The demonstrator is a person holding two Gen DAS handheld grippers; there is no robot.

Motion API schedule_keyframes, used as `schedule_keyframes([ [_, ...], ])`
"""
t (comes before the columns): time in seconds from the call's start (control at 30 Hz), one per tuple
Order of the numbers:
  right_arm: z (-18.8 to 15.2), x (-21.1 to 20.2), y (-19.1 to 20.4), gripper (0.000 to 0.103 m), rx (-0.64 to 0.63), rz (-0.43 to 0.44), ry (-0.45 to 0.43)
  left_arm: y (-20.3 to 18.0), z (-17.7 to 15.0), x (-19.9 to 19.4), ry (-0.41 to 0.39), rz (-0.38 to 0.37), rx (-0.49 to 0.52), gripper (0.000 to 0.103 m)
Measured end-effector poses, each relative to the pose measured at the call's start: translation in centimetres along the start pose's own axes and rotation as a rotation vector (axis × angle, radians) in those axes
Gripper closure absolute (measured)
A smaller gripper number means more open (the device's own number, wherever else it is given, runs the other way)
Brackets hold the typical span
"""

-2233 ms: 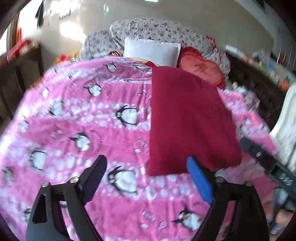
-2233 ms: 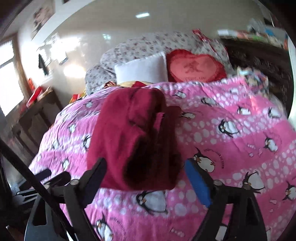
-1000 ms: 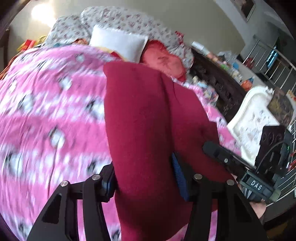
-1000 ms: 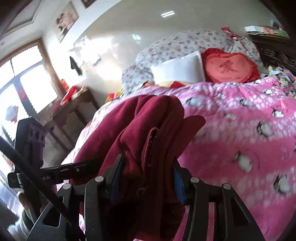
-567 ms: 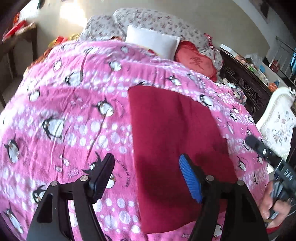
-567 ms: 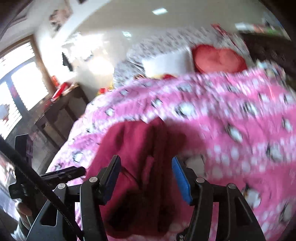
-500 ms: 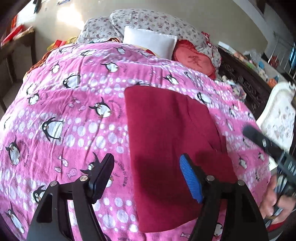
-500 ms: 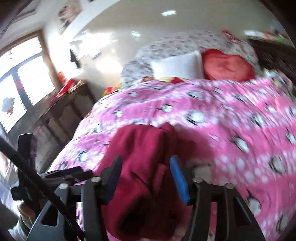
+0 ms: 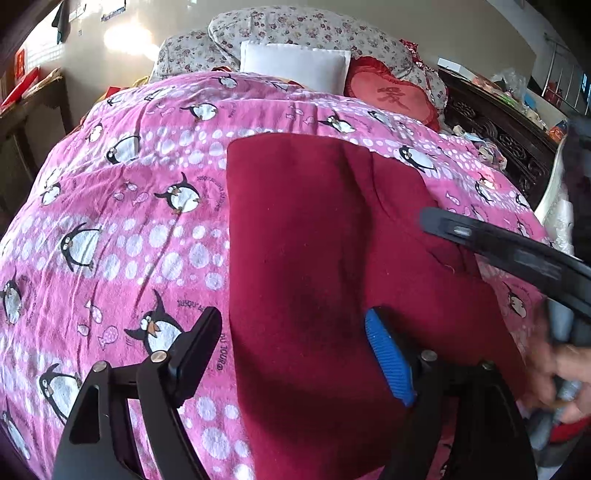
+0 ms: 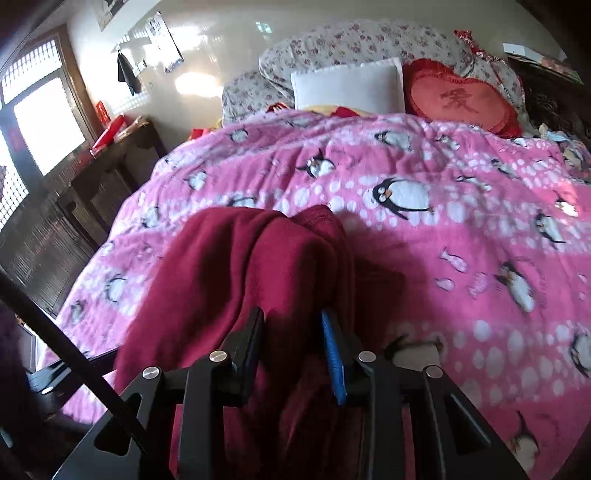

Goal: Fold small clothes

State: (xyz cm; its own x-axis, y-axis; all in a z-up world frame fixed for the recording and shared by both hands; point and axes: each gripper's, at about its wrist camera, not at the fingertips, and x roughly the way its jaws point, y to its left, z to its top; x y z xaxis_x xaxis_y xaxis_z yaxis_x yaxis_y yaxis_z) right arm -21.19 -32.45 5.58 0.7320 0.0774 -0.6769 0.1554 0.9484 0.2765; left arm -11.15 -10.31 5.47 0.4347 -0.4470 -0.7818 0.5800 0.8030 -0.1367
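Observation:
A dark red garment (image 9: 314,258) lies folded lengthwise on the pink penguin blanket (image 9: 129,221). My left gripper (image 9: 291,343) is open over its near left edge, its jaws wide apart with nothing between them. In the right wrist view my right gripper (image 10: 293,332) is shut on a bunched fold of the red garment (image 10: 240,266) at its near right side. The right gripper's arm (image 9: 509,254) shows in the left wrist view, crossing over the garment's right edge.
A white pillow (image 9: 295,66), a red heart cushion (image 9: 391,98) and floral bedding (image 9: 303,33) lie at the head of the bed. A dark wooden cabinet (image 10: 99,177) stands to the left. A dark carved headboard with clutter (image 9: 498,122) stands on the right.
The garment was lifted by both grippers, then laid down and let go. My right gripper has now closed on the garment's fold. My left gripper stays open and has come closer.

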Motion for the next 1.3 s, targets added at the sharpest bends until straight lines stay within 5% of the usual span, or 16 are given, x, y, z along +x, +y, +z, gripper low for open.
schedule_keyframes([
  [0.17,-2.8,-4.4,2.5,0.066,-0.085,0.019,-0.034,-0.3,-0.2,-0.3,-0.014,0.026,-0.002,0.023],
  [0.33,-6.5,-2.8,2.3,0.059,-0.1,-0.088,-0.002,-1.1,-0.6,-0.7,-0.04,0.081,0.032,0.023],
  [0.53,-6.0,-5.6,2.9,0.054,-0.073,-0.087,-0.073,-1.1,-0.9,-2.8,-0.093,0.137,0.041,0.023],
  [0.67,-5.8,-7.7,4.0,0.031,-0.074,-0.11,-0.132,-0.8,-1.1,-4.3,-0.118,0.159,0.022,0.023],
  [0.8,-5.6,-8.7,5.0,0.023,-0.076,-0.136,-0.161,-0.7,-1.5,-5.5,-0.145,0.179,0.013,0.023],
  [1.3,-5.9,-9.4,6.1,0.015,-0.068,-0.163,-0.177,-0.2,-1.8,-7.6,-0.206,0.201,-0.02,0.023],
])
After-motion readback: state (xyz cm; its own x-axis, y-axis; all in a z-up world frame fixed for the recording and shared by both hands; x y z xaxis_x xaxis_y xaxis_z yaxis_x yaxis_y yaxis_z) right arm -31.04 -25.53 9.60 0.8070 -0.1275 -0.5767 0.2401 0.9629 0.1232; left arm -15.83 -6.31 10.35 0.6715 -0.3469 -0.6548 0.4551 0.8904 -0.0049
